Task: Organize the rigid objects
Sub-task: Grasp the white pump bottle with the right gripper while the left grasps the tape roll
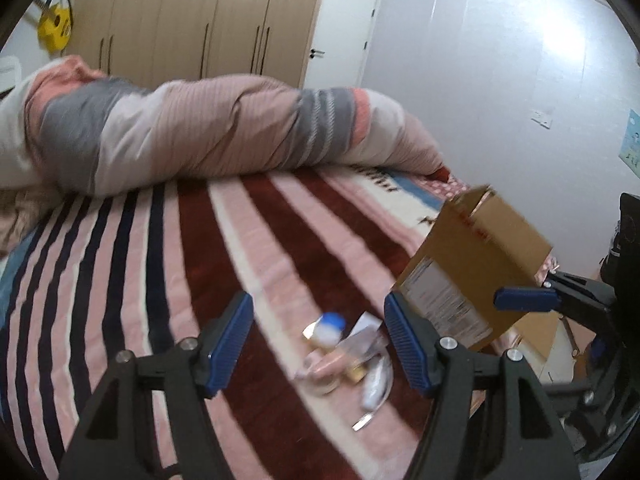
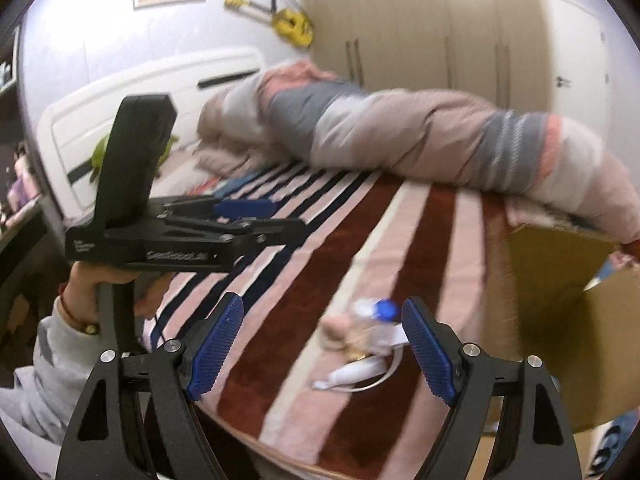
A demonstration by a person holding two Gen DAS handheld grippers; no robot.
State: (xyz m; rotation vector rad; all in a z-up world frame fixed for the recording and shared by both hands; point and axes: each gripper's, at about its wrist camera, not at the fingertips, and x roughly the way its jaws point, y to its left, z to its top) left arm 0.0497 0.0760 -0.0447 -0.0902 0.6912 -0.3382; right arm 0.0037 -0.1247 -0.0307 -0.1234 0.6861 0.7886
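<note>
A small pile of objects lies on the striped bed blanket (image 1: 240,260): a clear bottle with a blue cap (image 1: 330,328) (image 2: 376,314), a pink item (image 2: 334,330), a white tube-like item (image 1: 374,388) (image 2: 352,372) and a thin metal piece. A tall cardboard box (image 1: 472,256) (image 2: 560,320) stands at the bed's right edge. My left gripper (image 1: 320,340) is open, hovering above the pile. My right gripper (image 2: 322,350) is open, just in front of the pile. The left gripper also shows in the right wrist view (image 2: 244,208), held by a hand.
A rolled pink and grey duvet (image 1: 224,128) lies across the far side of the bed. Wardrobes (image 1: 192,16) and a door stand behind. A white headboard (image 2: 140,96) and a yellow ukulele (image 2: 288,24) are on the wall. The bed edge is near the grippers.
</note>
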